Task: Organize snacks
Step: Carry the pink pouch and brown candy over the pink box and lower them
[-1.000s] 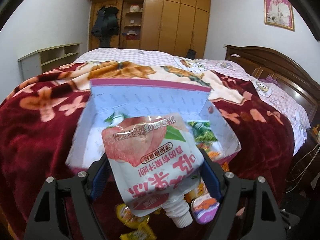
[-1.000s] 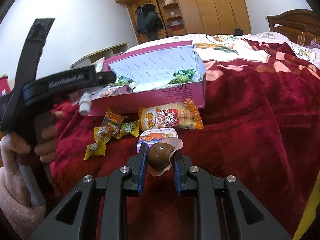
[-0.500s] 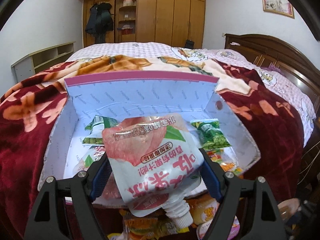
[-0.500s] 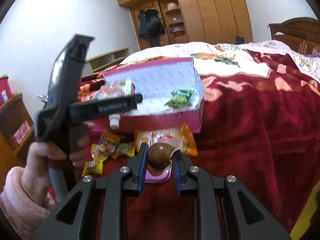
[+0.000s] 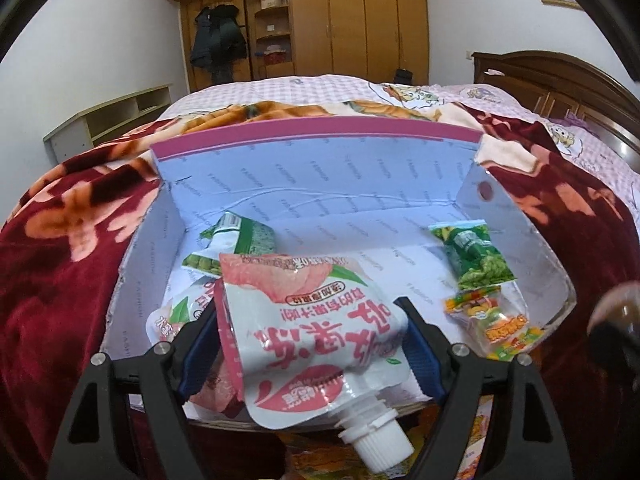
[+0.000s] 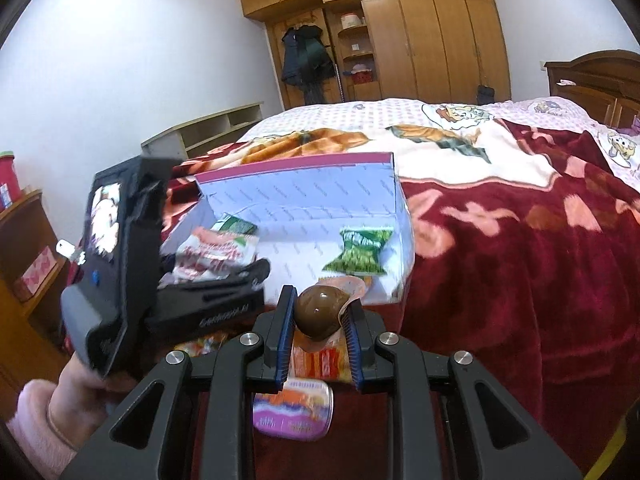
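Note:
My left gripper [image 5: 308, 320] is shut on a peach drink pouch [image 5: 308, 320] with a white cap, held spout-down over the open pink-rimmed box [image 5: 320, 176]. The box holds green snack packets [image 5: 476, 256], another pouch [image 5: 176, 316] and a colourful candy pack [image 5: 496, 328]. My right gripper [image 6: 320, 312] is shut on a brown egg in clear wrap [image 6: 320, 312], just in front of the box's [image 6: 304, 192] near edge. The left gripper [image 6: 160, 280] shows at the left of the right wrist view, over the box.
A pink-lidded cup [image 6: 296, 412] and an orange snack pack [image 6: 320, 360] lie on the red blanket [image 6: 520, 280] under my right gripper. A wooden headboard [image 5: 560, 80] stands at the right, a wardrobe [image 5: 340, 20] behind the bed, a low shelf [image 6: 24, 248] at the left.
Both grippers have moved forward toward the box. The left one now holds the pouch over the box's inside. The right one has risen with the egg to the box's near edge.

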`<state>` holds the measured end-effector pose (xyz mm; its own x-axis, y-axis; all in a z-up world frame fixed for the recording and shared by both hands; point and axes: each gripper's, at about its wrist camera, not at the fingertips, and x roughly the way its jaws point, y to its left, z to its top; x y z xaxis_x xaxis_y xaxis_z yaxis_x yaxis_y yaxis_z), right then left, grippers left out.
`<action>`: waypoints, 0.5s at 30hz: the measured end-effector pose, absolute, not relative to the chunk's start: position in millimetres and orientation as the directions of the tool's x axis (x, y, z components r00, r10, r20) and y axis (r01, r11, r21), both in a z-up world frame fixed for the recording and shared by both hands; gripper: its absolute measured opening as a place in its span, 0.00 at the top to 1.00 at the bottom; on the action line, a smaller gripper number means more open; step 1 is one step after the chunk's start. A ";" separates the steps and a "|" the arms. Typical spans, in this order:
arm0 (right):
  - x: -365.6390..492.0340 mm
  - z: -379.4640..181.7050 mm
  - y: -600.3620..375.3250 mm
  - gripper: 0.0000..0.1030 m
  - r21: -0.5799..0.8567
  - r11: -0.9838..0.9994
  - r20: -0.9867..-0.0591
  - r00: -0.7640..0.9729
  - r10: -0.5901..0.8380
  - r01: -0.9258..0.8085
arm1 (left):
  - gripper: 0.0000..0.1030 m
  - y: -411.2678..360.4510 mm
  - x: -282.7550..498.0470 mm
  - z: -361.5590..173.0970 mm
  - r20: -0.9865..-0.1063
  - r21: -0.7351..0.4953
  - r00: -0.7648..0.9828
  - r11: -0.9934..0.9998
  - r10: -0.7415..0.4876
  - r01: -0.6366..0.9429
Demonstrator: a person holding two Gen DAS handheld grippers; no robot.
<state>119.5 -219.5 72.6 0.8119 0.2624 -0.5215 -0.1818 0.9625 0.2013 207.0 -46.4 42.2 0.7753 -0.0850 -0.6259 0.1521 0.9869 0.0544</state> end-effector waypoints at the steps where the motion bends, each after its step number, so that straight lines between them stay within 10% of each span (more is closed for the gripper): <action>1: 123.4 73.0 -218.7 0.77 0.201 0.962 -0.522 0.811 0.263 -0.183 | 0.17 -44.9 206.9 41.8 -0.625 0.053 0.776 0.988 -0.083 0.148; 15: 185.4 53.8 -198.6 0.77 0.223 0.952 -0.578 0.758 0.302 -0.210 | 0.17 -40.3 202.1 41.2 -0.615 0.037 0.782 0.987 -0.099 0.154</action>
<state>185.4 -198.6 53.8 0.7579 0.3021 -0.5782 -0.2097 0.9521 0.2225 202.1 -40.3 41.2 0.7824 -0.0990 -0.6148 0.1539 0.9874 0.0369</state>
